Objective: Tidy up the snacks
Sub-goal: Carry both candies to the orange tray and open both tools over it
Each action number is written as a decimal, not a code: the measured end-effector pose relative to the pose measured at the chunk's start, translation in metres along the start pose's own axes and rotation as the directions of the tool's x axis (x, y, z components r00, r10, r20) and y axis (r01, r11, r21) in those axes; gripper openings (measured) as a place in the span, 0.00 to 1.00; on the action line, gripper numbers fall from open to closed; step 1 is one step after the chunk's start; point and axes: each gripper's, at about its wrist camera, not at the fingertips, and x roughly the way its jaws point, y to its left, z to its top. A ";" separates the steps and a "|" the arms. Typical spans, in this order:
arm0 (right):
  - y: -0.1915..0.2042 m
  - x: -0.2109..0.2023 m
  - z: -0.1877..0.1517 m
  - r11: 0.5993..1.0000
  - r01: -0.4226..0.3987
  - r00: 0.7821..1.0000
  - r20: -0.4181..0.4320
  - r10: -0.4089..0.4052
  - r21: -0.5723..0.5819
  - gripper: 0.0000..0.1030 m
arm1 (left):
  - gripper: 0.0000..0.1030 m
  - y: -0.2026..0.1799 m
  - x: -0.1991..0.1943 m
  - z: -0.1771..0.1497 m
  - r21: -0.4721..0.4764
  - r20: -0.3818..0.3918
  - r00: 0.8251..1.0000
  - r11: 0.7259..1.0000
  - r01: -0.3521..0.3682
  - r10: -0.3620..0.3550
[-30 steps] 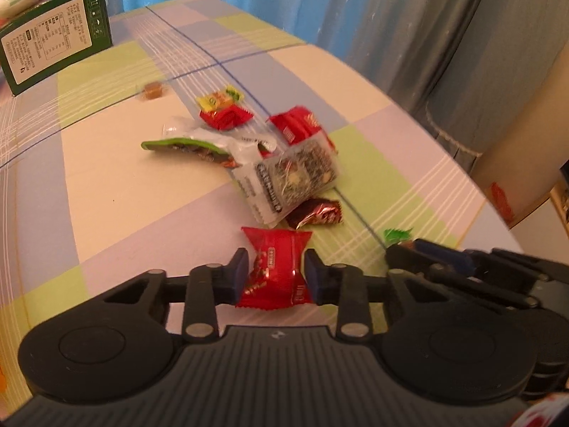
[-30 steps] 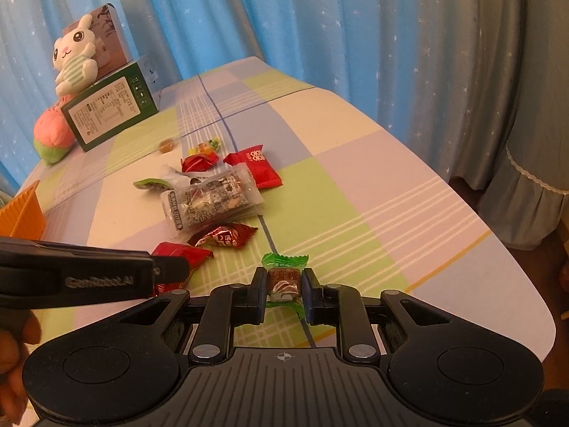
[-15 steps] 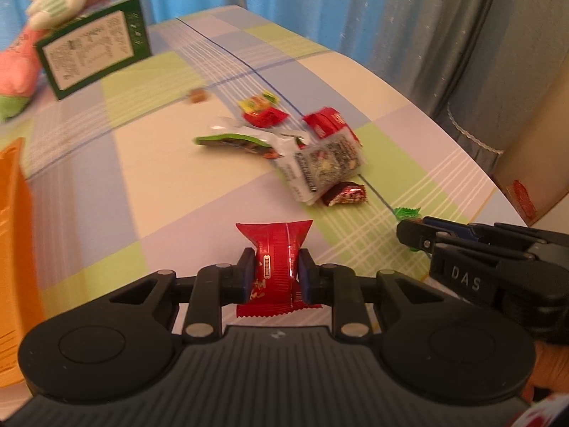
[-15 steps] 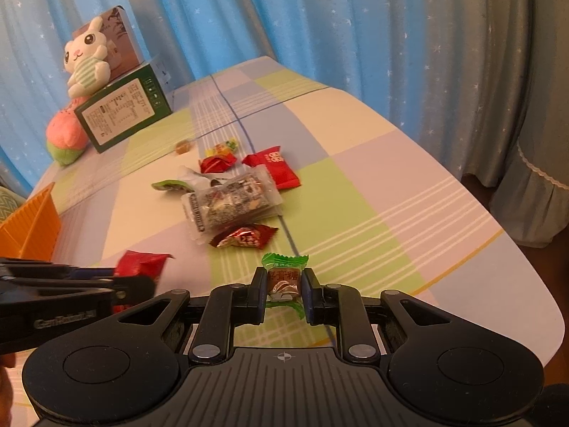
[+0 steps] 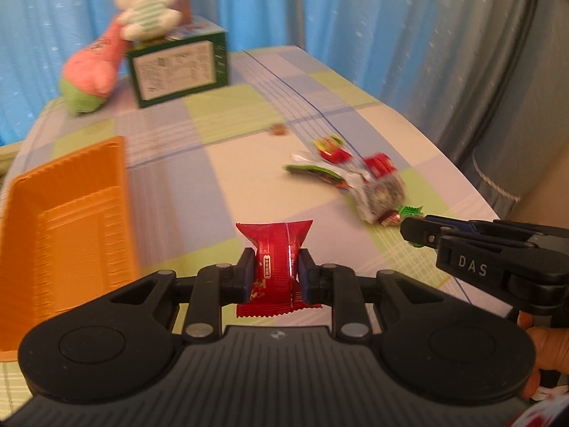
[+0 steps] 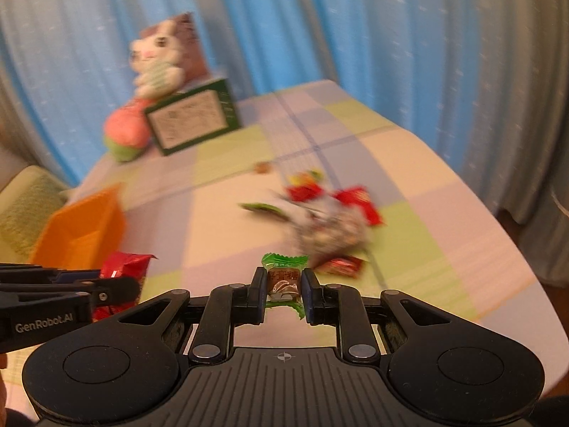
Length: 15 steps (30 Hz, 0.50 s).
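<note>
While both of my grippers are loaded, nothing has reached the orange tray [image 5: 67, 227] that I can see, so I judge the sorting to be at an early stage. My left gripper [image 5: 275, 277] is clenched on a red snack packet [image 5: 275, 249], which stands upright between the pads above the checked tablecloth [image 5: 220, 178], with the tray just off to the left of it. My right gripper [image 6: 283, 290] is clamped on a small green-wrapped candy [image 6: 283, 277], held clear of the cloth. What I see of the tray's floor looks bare, though its near end is cut off by the frame. Left on the table is a loose heap of snacks [image 5: 355, 174]: a clear bag with a dark print, a green-edged packet, several red wrappers, a yellow-and-red sweet, and a tiny brown candy [image 5: 278, 130] lying apart toward the far side. By my reckoning both held pieces want dropping into the tray, and then the heap needs several more trips. At the back stand a green box [image 5: 177, 67] with a plush rabbit [image 5: 147, 3] leaning on it, well away from my path. The one thing to mind is my own two grippers, side by side and both bound for the same tray.
</note>
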 end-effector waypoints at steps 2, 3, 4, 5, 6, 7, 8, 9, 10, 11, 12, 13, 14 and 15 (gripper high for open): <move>0.021 0.000 0.006 0.999 -0.036 0.999 0.002 0.036 -0.037 0.20 | 0.22 0.020 -0.012 0.001 -0.024 0.015 1.000 0.999 -0.023 0.024; 0.032 0.001 0.009 0.997 -0.055 0.998 0.002 0.055 -0.054 0.20 | 0.22 0.030 -0.017 0.001 -0.037 0.020 0.999 0.999 -0.034 0.035; 0.043 0.002 0.012 0.995 -0.074 0.997 -0.002 0.074 -0.069 0.20 | 0.22 0.042 -0.023 0.001 -0.051 0.024 0.998 0.998 -0.048 0.049; 0.054 0.003 0.015 0.992 -0.097 0.995 -0.006 0.096 -0.084 0.20 | 0.22 0.053 -0.028 0.000 -0.062 0.027 0.998 0.996 -0.062 0.064; 0.065 0.005 0.017 0.987 -0.121 0.993 -0.012 0.120 -0.101 0.20 | 0.22 0.065 -0.032 -0.001 -0.074 0.028 0.997 0.994 -0.076 0.078; 0.076 0.007 0.019 0.982 -0.146 0.989 -0.018 0.145 -0.119 0.20 | 0.22 0.079 -0.037 -0.002 -0.090 0.029 0.996 0.992 -0.087 0.090; 0.089 0.009 0.020 0.976 -0.172 0.985 -0.024 0.171 -0.135 0.20 | 0.22 0.093 -0.040 -0.004 -0.110 0.028 0.995 0.989 -0.096 0.100; 0.100 0.012 0.022 0.969 -0.195 0.981 -0.032 0.192 -0.149 0.20 | 0.22 0.106 -0.043 -0.006 -0.128 0.026 0.993 0.986 -0.107 0.112; 0.111 0.016 0.022 0.962 -0.217 0.976 -0.042 0.213 -0.166 0.20 | 0.22 0.121 -0.046 -0.008 -0.145 0.024 0.992 0.982 -0.123 0.127; 0.122 0.021 0.023 0.955 -0.234 0.972 -0.051 0.229 -0.183 0.20 | 0.22 0.134 -0.048 -0.010 -0.158 0.020 0.989 0.978 -0.139 0.144; 0.132 0.026 0.023 0.948 -0.248 0.969 -0.060 0.241 -0.198 0.20 | 0.22 0.145 -0.050 -0.013 -0.172 0.016 0.987 0.973 -0.152 0.158; 0.141 0.031 0.022 0.941 -0.266 0.964 -0.074 0.256 -0.207 0.20 | 0.22 0.156 -0.052 -0.016 -0.186 0.012 0.986 0.969 -0.164 0.169; 0.149 0.037 0.021 0.936 -0.280 0.960 -0.086 0.268 -0.212 0.20 | 0.22 0.166 -0.052 -0.018 -0.197 0.007 0.984 0.965 -0.173 0.177; 0.158 0.043 0.021 0.932 -0.291 0.956 -0.099 0.276 -0.217 0.20 | 0.22 0.174 -0.053 -0.021 -0.204 0.003 0.983 0.962 -0.181 0.185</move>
